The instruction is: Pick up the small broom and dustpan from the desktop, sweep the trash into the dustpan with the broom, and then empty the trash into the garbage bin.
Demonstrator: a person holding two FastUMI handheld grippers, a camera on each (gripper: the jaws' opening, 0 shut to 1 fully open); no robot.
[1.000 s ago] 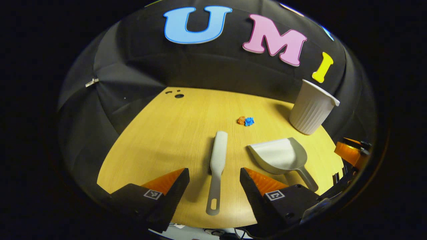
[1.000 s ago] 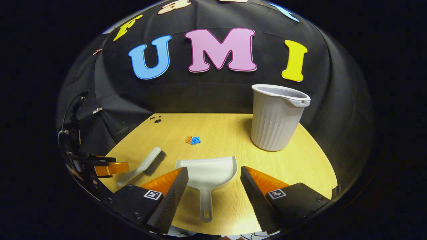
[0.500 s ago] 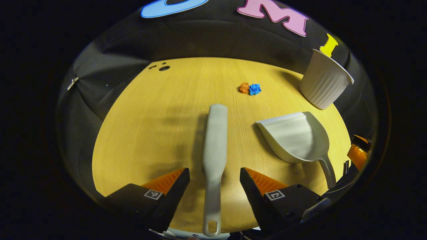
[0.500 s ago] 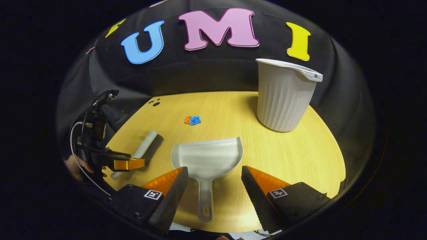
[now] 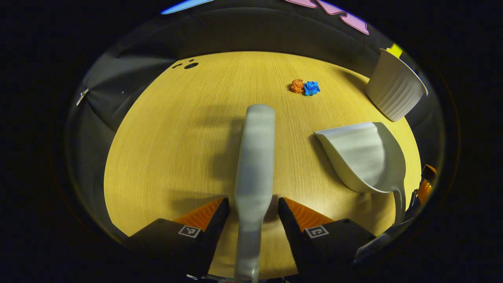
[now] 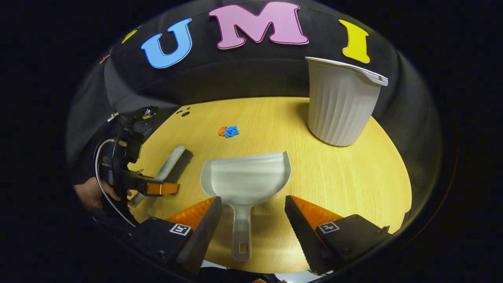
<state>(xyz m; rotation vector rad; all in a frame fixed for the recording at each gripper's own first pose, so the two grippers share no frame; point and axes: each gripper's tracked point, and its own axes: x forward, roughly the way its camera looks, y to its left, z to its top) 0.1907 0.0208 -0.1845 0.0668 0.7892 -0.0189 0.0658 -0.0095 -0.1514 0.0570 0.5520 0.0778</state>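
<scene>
In the left gripper view, the left gripper (image 5: 251,210) is standing low over the worktop (image 5: 173,129) with its two fingers apart, and the handle of the small broom (image 5: 254,157) is lying between them. The fingers are close to the handle on both sides, but I cannot tell if they are touching it. The broom is lying flat on the worktop, its head pointing away toward the trash (image 5: 305,87), two small crumpled pieces, one orange and one blue, touching each other.

In the right gripper view, the right gripper (image 6: 251,214) is wide open, and the handle of the dustpan (image 6: 245,179) is lying between its fingers with a clear gap on each side. The dustpan is resting on the worktop, its open mouth facing the trash. The garbage bin (image 6: 341,104) is standing upright at the far right of the worktop, well apart from the trash. A hand (image 6: 92,194) is holding the left gripper at the left edge.
</scene>
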